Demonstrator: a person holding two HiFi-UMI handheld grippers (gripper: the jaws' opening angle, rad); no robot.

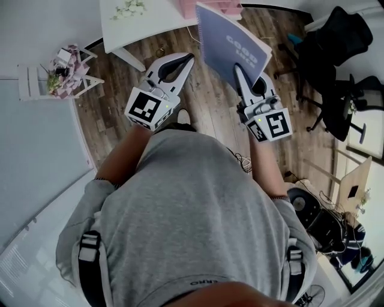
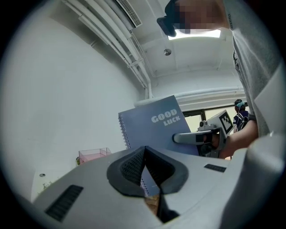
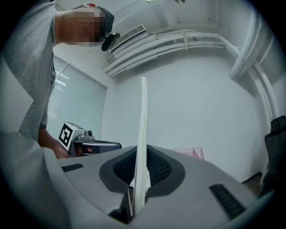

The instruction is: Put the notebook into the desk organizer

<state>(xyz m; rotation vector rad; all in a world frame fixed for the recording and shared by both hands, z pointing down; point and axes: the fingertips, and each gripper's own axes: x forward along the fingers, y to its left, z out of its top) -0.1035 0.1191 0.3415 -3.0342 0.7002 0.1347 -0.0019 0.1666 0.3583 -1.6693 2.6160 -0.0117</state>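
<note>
Beyond the jaws of the right gripper (image 1: 238, 71), we lose part of the desk organizer (image 1: 225, 7) behind the notebook (image 1: 233, 48), the rest past the top edge. The notebook's lower edge vanishes between those jaws.

The right gripper (image 3: 140, 176) had its jaws pressed together on the notebook (image 3: 143, 116) — seen edge-on, a thin pale strip that rose upright from between the dark ribbed pads (image 3: 161, 167). At the left, the left gripper (image 3: 119, 145) with its marker cube pointed toward the notebook, beside a person's grey shirt (image 3: 31, 89). A pink desk organizer (image 3: 191, 153) showed low at the right — past the jaw, against a white wall (image 3: 196, 103).
</note>
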